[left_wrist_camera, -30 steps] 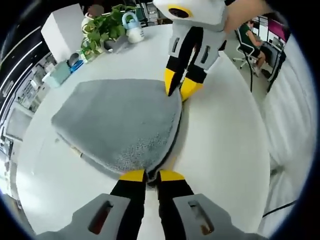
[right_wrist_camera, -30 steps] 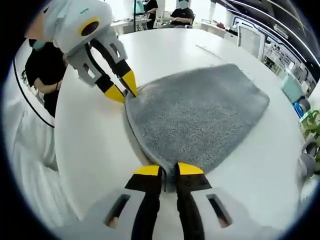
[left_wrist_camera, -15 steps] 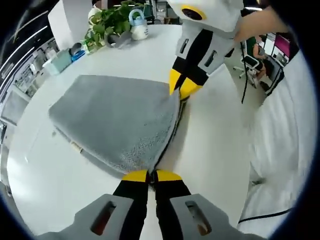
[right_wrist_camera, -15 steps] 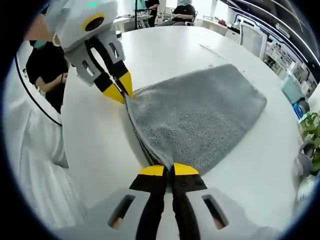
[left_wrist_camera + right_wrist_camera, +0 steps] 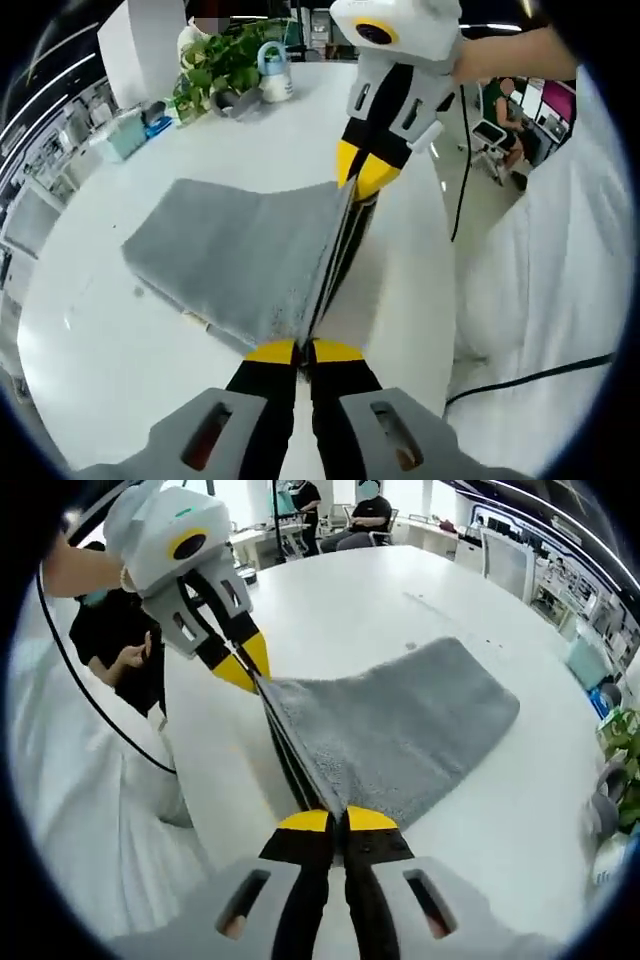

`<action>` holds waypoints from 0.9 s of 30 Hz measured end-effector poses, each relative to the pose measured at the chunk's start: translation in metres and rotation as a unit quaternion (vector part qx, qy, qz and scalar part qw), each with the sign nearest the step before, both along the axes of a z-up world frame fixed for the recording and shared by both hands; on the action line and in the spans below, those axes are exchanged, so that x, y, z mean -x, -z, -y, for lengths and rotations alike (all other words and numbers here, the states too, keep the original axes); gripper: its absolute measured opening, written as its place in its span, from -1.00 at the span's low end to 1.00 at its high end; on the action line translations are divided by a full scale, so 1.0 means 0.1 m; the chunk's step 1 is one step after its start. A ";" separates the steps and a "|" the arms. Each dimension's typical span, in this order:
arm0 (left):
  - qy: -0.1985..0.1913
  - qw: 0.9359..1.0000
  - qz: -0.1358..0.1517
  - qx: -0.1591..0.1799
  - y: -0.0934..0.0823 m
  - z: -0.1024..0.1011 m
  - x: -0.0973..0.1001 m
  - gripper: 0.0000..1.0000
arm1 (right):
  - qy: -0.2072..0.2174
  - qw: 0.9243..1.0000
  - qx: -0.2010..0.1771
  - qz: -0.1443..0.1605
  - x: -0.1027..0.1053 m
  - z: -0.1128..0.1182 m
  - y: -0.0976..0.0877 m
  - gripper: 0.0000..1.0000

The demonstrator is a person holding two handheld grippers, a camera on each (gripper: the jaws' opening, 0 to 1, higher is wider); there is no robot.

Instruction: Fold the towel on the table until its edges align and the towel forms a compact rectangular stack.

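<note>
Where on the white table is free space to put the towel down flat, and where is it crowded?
The round white table is bare beyond the grey fluffy towel in the right gripper view. It is crowded at the far rim in the left gripper view: green leafy plant, small white jug, pale blue box.

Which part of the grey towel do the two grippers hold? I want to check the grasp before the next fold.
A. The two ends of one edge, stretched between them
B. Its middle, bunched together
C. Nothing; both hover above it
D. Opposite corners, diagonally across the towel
A: the left gripper and the right gripper are each shut on one end of the same edge of the towel, which runs taut between them.
</note>
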State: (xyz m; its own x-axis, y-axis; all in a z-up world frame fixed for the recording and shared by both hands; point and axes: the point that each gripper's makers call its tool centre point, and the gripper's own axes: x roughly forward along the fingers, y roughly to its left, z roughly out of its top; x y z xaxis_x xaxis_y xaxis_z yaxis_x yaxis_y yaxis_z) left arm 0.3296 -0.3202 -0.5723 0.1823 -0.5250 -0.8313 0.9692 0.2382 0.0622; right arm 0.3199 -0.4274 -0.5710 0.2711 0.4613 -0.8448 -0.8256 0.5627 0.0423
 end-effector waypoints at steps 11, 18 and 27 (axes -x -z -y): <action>-0.007 1.000 -0.023 -0.006 -0.37 -0.06 0.15 -0.92 | -0.006 0.999 -0.018 -0.038 0.14 -0.05 -0.37 -0.99; -0.011 0.999 -0.039 -0.006 -0.58 -0.07 0.17 -0.92 | -0.002 0.998 -0.031 -0.057 0.19 -0.05 -0.55 -0.99; -0.008 0.999 -0.031 -0.003 -0.86 0.00 -0.08 -0.92 | 0.007 0.997 -0.052 -0.053 -0.09 0.02 -0.83 -0.99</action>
